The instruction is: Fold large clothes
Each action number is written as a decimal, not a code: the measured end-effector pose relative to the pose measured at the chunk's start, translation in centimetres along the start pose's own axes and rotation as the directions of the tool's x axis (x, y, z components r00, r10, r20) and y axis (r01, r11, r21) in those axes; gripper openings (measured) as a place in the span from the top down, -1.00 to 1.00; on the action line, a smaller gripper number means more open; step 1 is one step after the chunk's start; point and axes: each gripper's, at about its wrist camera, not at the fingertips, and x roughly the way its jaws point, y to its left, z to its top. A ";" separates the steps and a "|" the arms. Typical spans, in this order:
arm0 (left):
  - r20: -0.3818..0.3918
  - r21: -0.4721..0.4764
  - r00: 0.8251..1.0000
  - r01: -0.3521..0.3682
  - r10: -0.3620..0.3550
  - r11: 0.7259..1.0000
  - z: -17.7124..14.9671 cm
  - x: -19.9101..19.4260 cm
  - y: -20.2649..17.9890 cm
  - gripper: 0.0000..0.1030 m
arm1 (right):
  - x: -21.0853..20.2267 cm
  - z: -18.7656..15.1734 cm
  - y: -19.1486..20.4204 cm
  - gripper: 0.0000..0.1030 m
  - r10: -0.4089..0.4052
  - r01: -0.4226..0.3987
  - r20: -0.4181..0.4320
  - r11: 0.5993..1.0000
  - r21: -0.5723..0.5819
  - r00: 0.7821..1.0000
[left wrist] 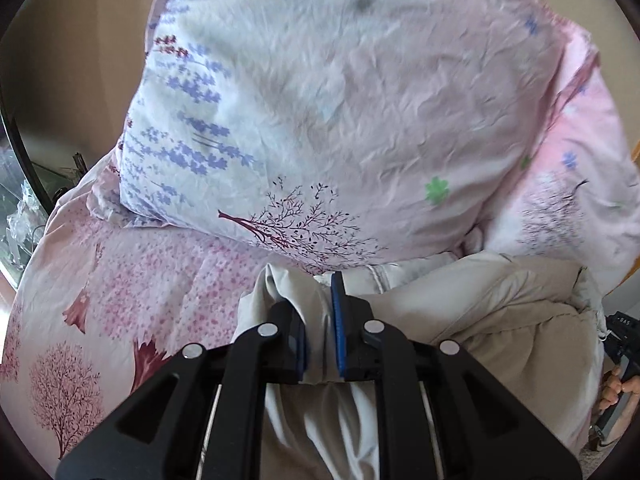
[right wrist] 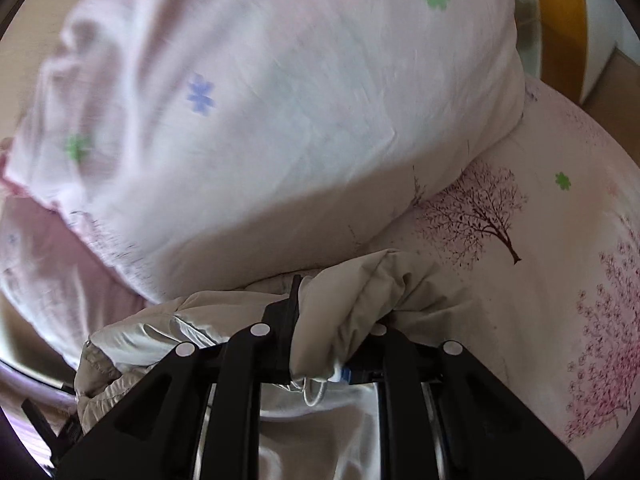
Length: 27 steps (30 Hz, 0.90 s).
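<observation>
Under beige jacket [right wrist: 360, 280] fold: right gripper [right wrist: 320, 320] far finger hidden.

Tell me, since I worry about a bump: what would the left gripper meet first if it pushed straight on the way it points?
Probably the big floral pillow. The left gripper, shut on the beige garment, points toward its lower edge, just beyond the garment; depth is hard to judge, so the pink bedsheet below might come first.
</observation>
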 end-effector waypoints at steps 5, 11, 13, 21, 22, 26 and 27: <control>-0.080 -0.048 0.997 -0.024 0.020 0.999 0.3 2.2 0.2 0.71 | 2.1 0.3 -0.6 0.51 -0.065 0.072 -0.083 0.994 0.086 0.994; -0.127 -0.108 0.992 -0.004 -0.010 0.994 0.1 3.9 0.8 0.67 | 2.9 0.9 -2.6 0.09 0.009 0.020 -0.123 0.973 0.229 0.992; -0.139 -0.166 0.988 0.046 -0.070 0.985 0.4 4.0 1.7 0.55 | 2.5 1.2 -3.1 -0.07 0.046 -0.018 -0.112 0.971 0.239 0.993; -0.010 -0.301 0.971 0.224 -0.238 0.927 1.1 0.3 5.1 -0.71 | -2.2 1.9 -4.5 -0.37 0.180 -0.184 0.041 0.968 0.171 0.983; 0.035 -0.290 0.975 0.221 -0.220 0.931 1.2 -0.8 5.4 -0.71 | -3.1 2.1 -4.5 -0.38 0.182 -0.193 0.082 0.971 0.145 0.980; 0.106 -0.181 0.979 0.191 -0.174 0.965 1.1 -3.9 4.5 -0.71 | -5.5 0.3 -1.1 -0.29 0.168 -0.154 0.116 0.981 -0.121 0.979; 0.114 -0.123 0.981 0.168 -0.155 0.978 0.6 -4.6 3.6 -0.71 | -5.5 -0.6 0.5 -0.14 0.174 -0.151 0.092 0.964 -0.217 0.980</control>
